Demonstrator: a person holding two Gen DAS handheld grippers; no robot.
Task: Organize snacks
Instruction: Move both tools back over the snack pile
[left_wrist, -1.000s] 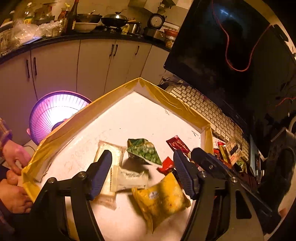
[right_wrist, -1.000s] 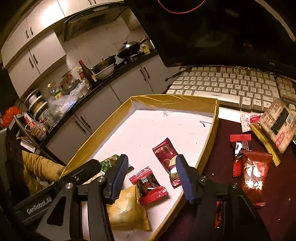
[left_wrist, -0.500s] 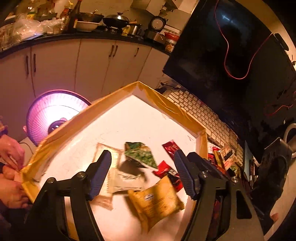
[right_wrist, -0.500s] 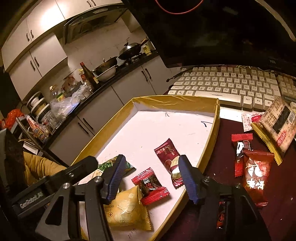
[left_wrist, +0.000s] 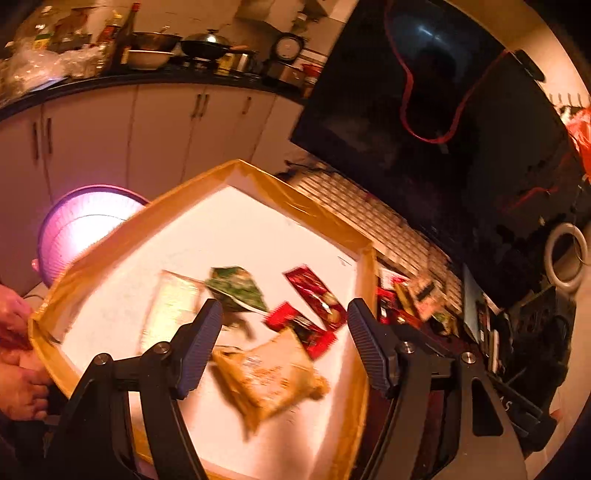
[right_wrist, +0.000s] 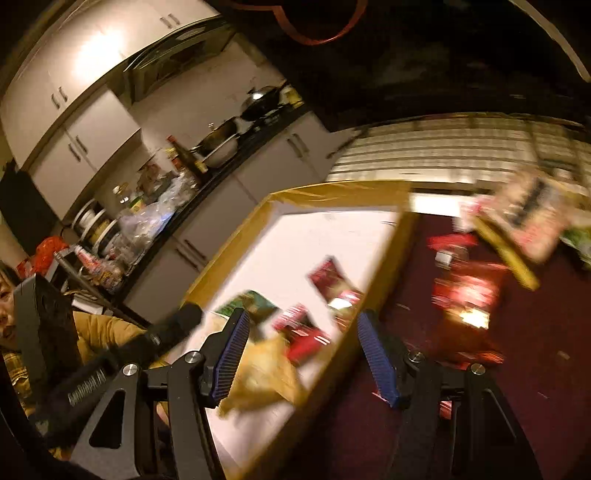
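A shallow tray with a yellow-taped rim (left_wrist: 314, 212) and white floor holds several snacks: a yellow packet (left_wrist: 269, 373), a green packet (left_wrist: 238, 284), a pale packet (left_wrist: 170, 306), a dark red packet (left_wrist: 314, 295) and a small red one (left_wrist: 299, 328). My left gripper (left_wrist: 283, 314) hovers open above them, holding nothing. My right gripper (right_wrist: 303, 321) is open and empty over the tray's right rim (right_wrist: 369, 295), above the yellow packet (right_wrist: 266, 373). Loose red packets (right_wrist: 465, 291) and a tan packet (right_wrist: 528, 218) lie on the dark table. Both views are blurred.
A white keyboard (left_wrist: 369, 221) and a black monitor (left_wrist: 424, 110) stand behind the tray. A glowing pink heater (left_wrist: 85, 221) sits on the floor at left. A person's hands (left_wrist: 18, 369) hold the tray's left edge. More loose snacks (left_wrist: 417, 295) lie right of the tray.
My right gripper's jaws widened and it swung right, so the tray's right rim now sits between its fingers. The left gripper shifted slightly right over the snacks.
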